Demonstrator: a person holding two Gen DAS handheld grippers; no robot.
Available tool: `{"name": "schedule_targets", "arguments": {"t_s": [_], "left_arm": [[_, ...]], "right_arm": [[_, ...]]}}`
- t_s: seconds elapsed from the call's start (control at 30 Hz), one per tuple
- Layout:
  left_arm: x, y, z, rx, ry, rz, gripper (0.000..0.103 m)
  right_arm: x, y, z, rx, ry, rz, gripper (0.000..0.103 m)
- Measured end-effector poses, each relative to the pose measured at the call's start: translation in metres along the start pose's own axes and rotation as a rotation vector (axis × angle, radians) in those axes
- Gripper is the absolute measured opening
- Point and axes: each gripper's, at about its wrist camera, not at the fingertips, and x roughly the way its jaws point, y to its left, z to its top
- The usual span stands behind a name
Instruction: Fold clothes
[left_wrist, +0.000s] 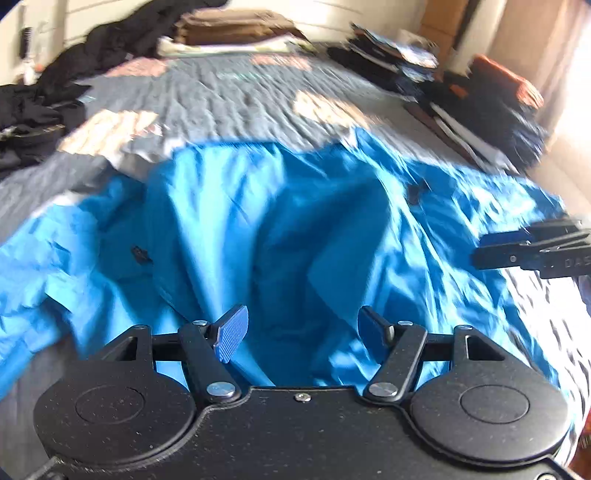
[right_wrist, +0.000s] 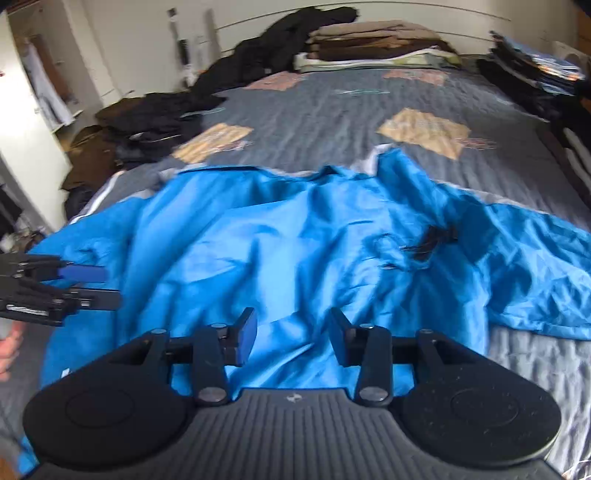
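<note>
Grey quilted bedspread (left_wrist: 229, 96), dark clothes heaped at its left edge. Left wrist view: blue jacket (left_wrist: 280, 229) spread crumpled and unfolded in front, left gripper (left_wrist: 299, 332) jaws wide, nothing held. Right wrist view: same jacket (right_wrist: 280, 236) wrinkled, black drawcord showing; right gripper (right_wrist: 291, 339) jaws wide, holding nothing, over the near hem.

At the right edge of the left wrist view, the black body of the right gripper (left_wrist: 532, 251) bears the pale letters "DAS", cut off by the frame. Nothing else is legible.
</note>
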Motion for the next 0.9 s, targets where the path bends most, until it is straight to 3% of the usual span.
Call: {"name": "schedule_targets", "arguments": {"t_s": [0.1,0.2,0.27,0.3,0.37,0.43,0.53,0.73,0.83,0.9], "left_arm": [[0.031,-0.003,-0.010,-0.019,0.099,0.019,0.065],[0.047,-0.010,-0.021,-0.007,0.109,-0.004,0.063],[0.053,-0.016,-0.024,0.033,0.097,0.013,0.038],[0.055,-0.018,-0.024,0.032,0.092,0.017,0.034],[0.052,-0.016,-0.023,-0.029,0.088,-0.018,0.016],[0.046,-0.017,-0.022,-0.092,0.078,-0.047,0.015],[0.035,-0.024,-0.024,-0.149,0.051,-0.077,0.011],[0.014,-0.044,-0.015,-0.228,-0.013,-0.140,0.010],[0.035,-0.053,-0.022,-0.210,0.051,-0.113,0.012],[0.058,-0.055,-0.032,-0.169,0.110,-0.066,0.023]], "right_arm": [[0.017,0.023,-0.016,-0.016,0.066,0.068,0.047],[0.049,0.041,-0.043,-0.031,0.156,0.055,0.047],[0.067,0.043,-0.056,-0.007,0.182,0.040,0.047],[0.073,0.043,-0.061,-0.008,0.175,0.029,0.046],[0.076,0.042,-0.064,-0.023,0.159,0.013,0.037],[0.077,0.041,-0.065,-0.034,0.144,0.000,0.021],[0.066,0.043,-0.061,-0.061,0.121,-0.011,0.009],[0.023,0.033,-0.045,-0.071,0.068,-0.046,0.005],[0.012,0.030,-0.042,-0.123,0.073,-0.080,0.005],[0.018,0.029,-0.048,-0.180,0.109,-0.113,0.004]]}}
